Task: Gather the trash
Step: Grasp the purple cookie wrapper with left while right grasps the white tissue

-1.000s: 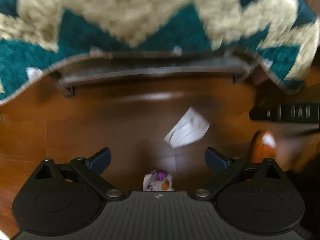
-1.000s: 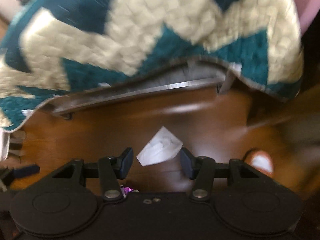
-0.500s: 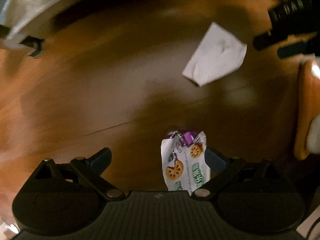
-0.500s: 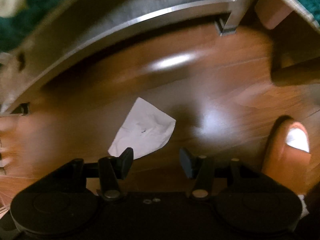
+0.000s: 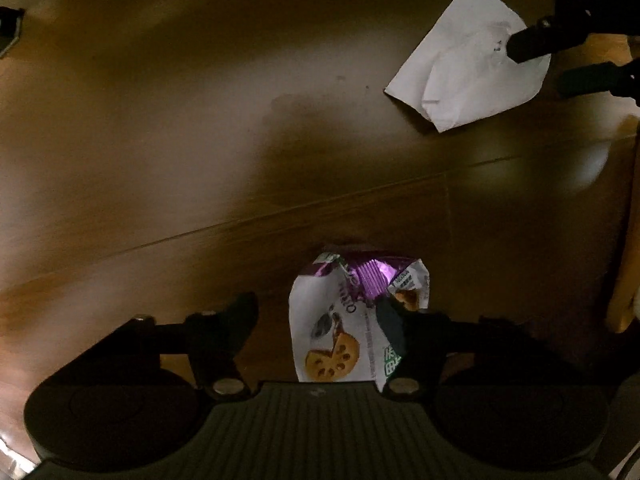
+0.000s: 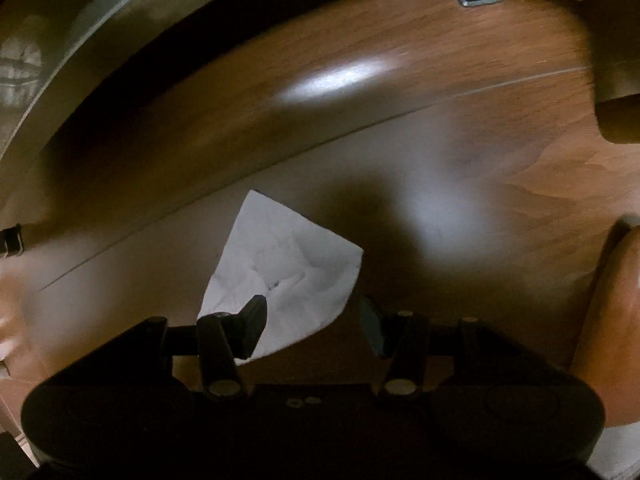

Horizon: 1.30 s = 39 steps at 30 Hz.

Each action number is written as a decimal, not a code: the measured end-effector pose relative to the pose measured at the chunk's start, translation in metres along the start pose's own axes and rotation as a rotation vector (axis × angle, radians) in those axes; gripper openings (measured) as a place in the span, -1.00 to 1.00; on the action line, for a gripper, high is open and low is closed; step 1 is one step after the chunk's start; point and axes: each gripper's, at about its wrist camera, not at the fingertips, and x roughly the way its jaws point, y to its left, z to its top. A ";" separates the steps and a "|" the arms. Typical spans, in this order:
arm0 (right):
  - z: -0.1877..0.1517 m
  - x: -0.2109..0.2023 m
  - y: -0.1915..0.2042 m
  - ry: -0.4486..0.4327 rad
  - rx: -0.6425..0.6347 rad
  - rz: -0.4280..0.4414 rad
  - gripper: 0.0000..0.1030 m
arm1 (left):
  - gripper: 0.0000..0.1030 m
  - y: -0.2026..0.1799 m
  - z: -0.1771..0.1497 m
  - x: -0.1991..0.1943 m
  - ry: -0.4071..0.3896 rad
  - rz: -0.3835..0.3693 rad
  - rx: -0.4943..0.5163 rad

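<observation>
Left gripper is spread over the snack wrapper on the wooden floor; its right finger hides the wrapper's edge. Right gripper is spread, its left finger overlapping the crumpled white paper; contact is indeterminable in the dim light.

The left gripper is over a brown wooden floor with its fingers spread apart. Between them, nearer to the right finger, a snack wrapper lies on the floor; it is white with a purple crumpled top and pictures of cookies. The right finger covers a part of its right edge. Far on the right, a white creased paper lies flat. The dark fingers of the right gripper are over its right side. An orange object is at the right border.
</observation>
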 end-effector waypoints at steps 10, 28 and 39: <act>-0.005 0.013 0.027 -0.044 -0.096 -0.057 -0.18 | -0.35 0.006 0.010 0.003 -0.028 -0.003 -0.087; -0.031 -0.062 0.034 -0.206 -0.248 -0.047 -0.92 | -0.59 0.008 0.006 -0.051 -0.146 -0.002 -0.143; -0.075 -0.187 0.036 -0.380 -0.291 -0.001 -0.92 | -0.59 -0.001 -0.034 -0.186 -0.360 0.035 -0.134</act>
